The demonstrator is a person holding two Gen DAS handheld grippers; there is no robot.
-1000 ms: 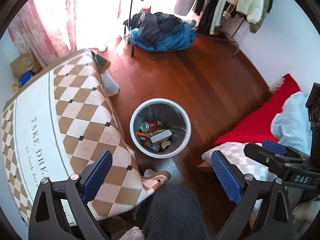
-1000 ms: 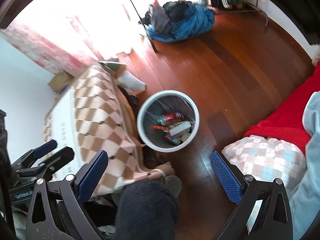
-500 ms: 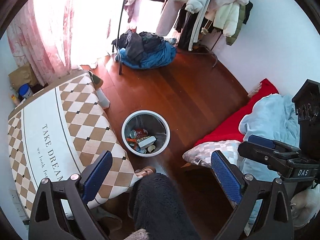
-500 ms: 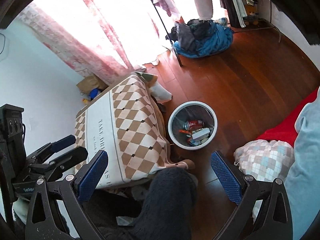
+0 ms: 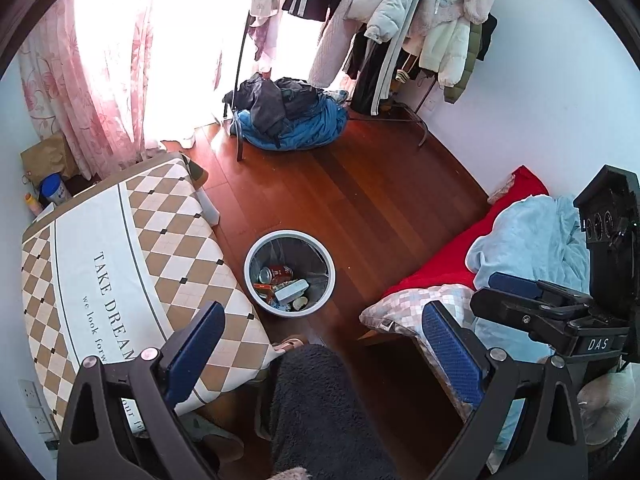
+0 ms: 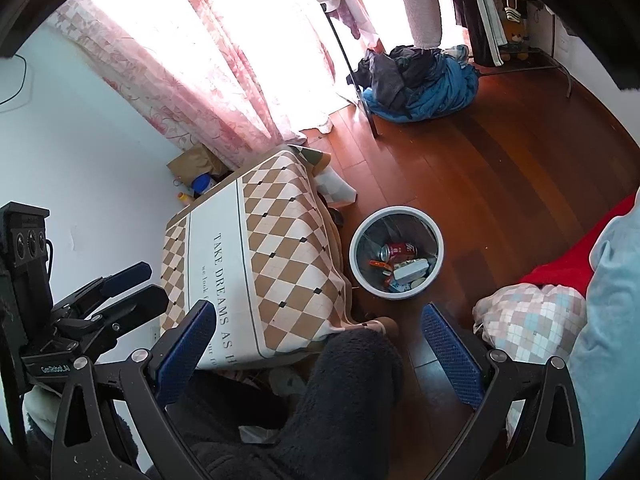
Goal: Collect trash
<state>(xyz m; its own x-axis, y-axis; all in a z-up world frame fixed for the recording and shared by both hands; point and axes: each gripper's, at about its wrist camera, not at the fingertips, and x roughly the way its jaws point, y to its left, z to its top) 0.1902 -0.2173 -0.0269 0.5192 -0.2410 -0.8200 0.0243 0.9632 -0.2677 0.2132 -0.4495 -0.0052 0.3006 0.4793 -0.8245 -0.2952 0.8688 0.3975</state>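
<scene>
**Trash looks collected; both tools empty above the bin**

Nearest you, your left tool (image 5: 320, 356) has its blue-padded fingers spread wide with nothing between them, and your right tool (image 6: 320, 356) is spread and empty too. Both are held high above the floor, side by side, over your dark fleecy trouser leg (image 5: 320, 408).

Just beyond, the desk under its brown-and-cream diamond-patterned cloth (image 5: 120, 264) shows no litter on the part you can see. Close beside the cloth's hanging edge on the wooden floor stands the round white-rimmed waste bin with a clear liner (image 5: 289, 235). Inside lie a red drink can (image 5: 276, 274), a pale flat box (image 5: 293, 290) and some small wrappers, so that much appears done.

Further off, the red-brown wooden floor (image 5: 360, 200) looks free of scraps as far as the blue heap of clothes (image 5: 292, 124) by the clothes rack. I'd judge little or nothing remains, though the far corner by the curtain holds a brown paper bag (image 5: 44, 158) and bottles you may want to check.
</scene>
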